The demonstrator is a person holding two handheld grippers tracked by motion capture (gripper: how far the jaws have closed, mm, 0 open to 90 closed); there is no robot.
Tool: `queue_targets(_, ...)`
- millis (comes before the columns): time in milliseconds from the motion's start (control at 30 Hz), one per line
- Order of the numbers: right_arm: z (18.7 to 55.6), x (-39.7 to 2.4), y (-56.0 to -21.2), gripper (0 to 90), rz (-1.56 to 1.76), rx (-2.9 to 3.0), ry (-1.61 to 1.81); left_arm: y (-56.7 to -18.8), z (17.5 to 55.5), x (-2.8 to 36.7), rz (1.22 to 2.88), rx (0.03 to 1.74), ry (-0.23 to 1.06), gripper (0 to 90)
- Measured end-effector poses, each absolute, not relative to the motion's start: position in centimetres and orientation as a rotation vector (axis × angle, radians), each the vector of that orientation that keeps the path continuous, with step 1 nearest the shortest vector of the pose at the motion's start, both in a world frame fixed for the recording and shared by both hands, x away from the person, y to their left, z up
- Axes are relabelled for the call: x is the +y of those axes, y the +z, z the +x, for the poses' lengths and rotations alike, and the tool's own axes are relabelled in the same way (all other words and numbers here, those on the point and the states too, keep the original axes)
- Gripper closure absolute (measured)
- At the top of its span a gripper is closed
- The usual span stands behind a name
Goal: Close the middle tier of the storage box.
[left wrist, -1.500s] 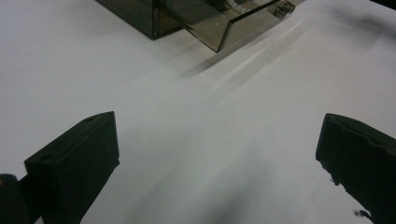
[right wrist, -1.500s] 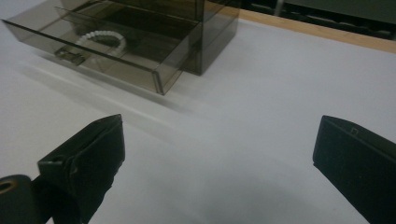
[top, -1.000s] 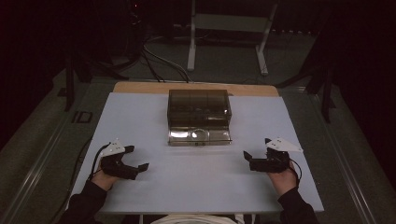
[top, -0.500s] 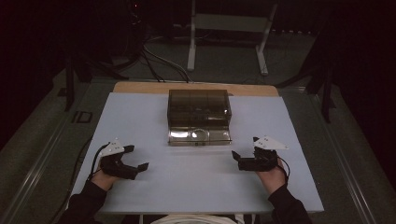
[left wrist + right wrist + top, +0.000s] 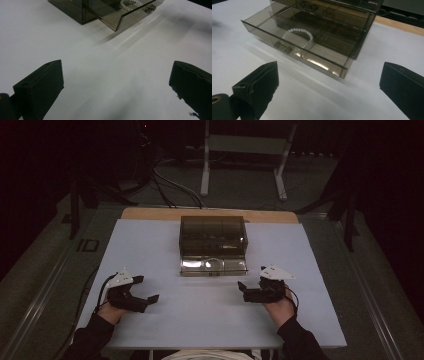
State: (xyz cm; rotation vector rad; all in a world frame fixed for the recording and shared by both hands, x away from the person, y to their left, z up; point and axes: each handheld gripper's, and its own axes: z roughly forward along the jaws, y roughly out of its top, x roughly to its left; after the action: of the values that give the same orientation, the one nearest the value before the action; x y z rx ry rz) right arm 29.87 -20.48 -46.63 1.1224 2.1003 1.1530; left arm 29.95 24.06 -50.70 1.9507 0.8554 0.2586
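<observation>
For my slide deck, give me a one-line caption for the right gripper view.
Open right gripper faces a smoky clear organizer box, its drawer pulled out, holding a white bead bracelet.

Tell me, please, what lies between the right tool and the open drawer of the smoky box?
Nothing: the right tool and the open drawer are separated by bare white table only, as the high view and right gripper view both show.

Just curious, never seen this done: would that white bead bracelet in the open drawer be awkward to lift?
Probably floppy: the bracelet looks like small beads strung in a loop, so it should droop. Likely light. Round beads may slip between the jaws, and the drawer walls crowd it.
</observation>
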Motion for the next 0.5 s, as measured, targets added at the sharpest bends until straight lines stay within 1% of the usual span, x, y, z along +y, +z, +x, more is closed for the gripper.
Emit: queue_targets(500,30.2,-16.5,-47.5,1.8,1.137,2.142,1.083,-50.7,29.9,24.0,1.954,0.847,0.258,0.9)
